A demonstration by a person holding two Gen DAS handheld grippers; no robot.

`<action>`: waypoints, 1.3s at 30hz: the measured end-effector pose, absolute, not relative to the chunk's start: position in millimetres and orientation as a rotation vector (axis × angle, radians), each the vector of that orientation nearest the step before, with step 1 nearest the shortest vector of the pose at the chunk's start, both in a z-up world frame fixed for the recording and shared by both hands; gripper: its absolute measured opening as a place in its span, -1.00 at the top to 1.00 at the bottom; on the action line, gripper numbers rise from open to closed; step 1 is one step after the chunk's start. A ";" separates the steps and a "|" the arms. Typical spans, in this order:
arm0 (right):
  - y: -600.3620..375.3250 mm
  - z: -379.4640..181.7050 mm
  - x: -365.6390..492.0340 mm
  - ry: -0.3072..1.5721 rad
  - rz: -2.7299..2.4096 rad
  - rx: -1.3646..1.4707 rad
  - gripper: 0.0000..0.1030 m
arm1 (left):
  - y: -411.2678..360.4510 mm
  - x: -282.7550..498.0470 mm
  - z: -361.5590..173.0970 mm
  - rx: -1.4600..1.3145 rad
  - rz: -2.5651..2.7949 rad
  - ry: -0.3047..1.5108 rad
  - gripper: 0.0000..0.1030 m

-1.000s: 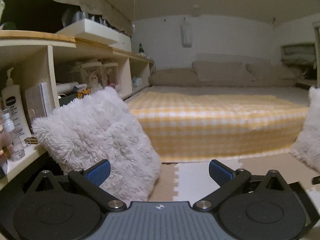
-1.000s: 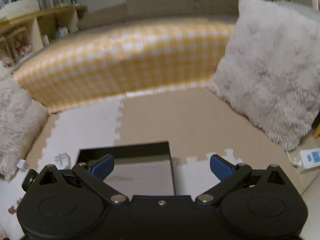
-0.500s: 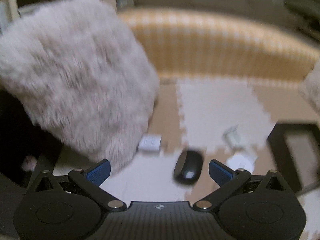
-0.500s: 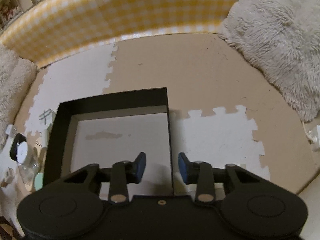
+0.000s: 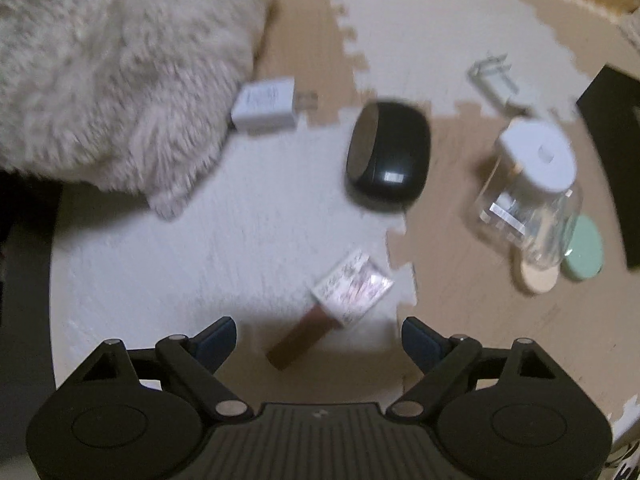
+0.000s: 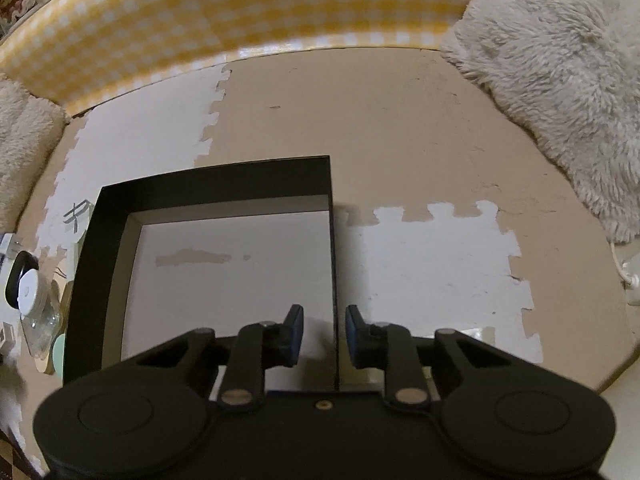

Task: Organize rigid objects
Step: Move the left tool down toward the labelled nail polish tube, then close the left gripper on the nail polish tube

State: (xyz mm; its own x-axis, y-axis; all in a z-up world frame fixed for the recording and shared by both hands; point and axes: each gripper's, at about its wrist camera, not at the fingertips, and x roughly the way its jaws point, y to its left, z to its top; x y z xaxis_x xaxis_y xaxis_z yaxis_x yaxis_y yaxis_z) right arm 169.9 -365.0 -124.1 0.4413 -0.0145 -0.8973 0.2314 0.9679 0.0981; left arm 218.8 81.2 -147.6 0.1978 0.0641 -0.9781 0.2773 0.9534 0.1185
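My left gripper (image 5: 318,338) over tube (image 5: 332,306) on floor mat, fingers wide but narrowing, tube between, untouched. My right gripper (image 6: 322,334) straddles box (image 6: 108,240) wall, fingers narrow, closing, likely to steady box for loading. Jar (image 5: 528,196), case (image 5: 388,156) wait nearby.

No legible text; print on the small packet (image 5: 352,284) perhaps, too blurred.

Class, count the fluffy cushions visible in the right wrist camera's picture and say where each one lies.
2. One cushion lies at the upper right on the floor mat; another cushion lies at the left edge. Others may be out of frame.
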 end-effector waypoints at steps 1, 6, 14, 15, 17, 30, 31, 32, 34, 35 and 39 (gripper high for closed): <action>-365.3 -124.6 169.7 1.107 -0.152 0.220 0.55 | 81.4 219.9 -152.5 0.295 -0.160 1.396 -0.65; -365.3 -125.5 170.0 1.111 -0.140 0.223 0.59 | 76.7 211.3 -157.5 0.287 -0.241 1.454 -0.48; -365.7 -125.9 170.5 1.112 -0.139 0.225 0.59 | 78.2 210.5 -154.4 0.265 -0.234 1.463 -0.09; -365.6 -125.8 170.6 1.112 -0.139 0.224 0.58 | 79.4 211.1 -158.6 0.271 -0.220 1.460 -0.08; -364.5 -126.3 170.3 1.112 -0.139 0.219 0.58 | 82.5 210.8 -158.7 0.280 -0.199 1.435 -0.08; -363.9 -126.9 171.1 1.115 -0.139 0.213 0.59 | 57.9 218.9 -149.2 0.365 -0.243 1.267 0.15; -363.8 -126.9 171.1 1.117 -0.140 0.214 0.60 | 60.3 224.1 -153.2 0.356 -0.235 1.267 0.15; -364.7 -127.1 171.0 1.118 -0.141 0.214 0.63 | 60.1 225.3 -151.2 0.339 -0.229 1.271 0.18; -367.2 -127.4 170.5 1.118 -0.149 0.220 0.71 | 59.8 230.8 -151.9 0.303 -0.222 1.280 0.34; -368.8 -127.4 170.2 1.118 -0.154 0.227 0.77 | 59.6 232.6 -151.3 0.298 -0.211 1.279 0.34; -373.5 -128.1 169.3 1.117 -0.169 0.244 0.92 | 62.8 229.5 -141.2 0.247 -0.202 1.264 0.35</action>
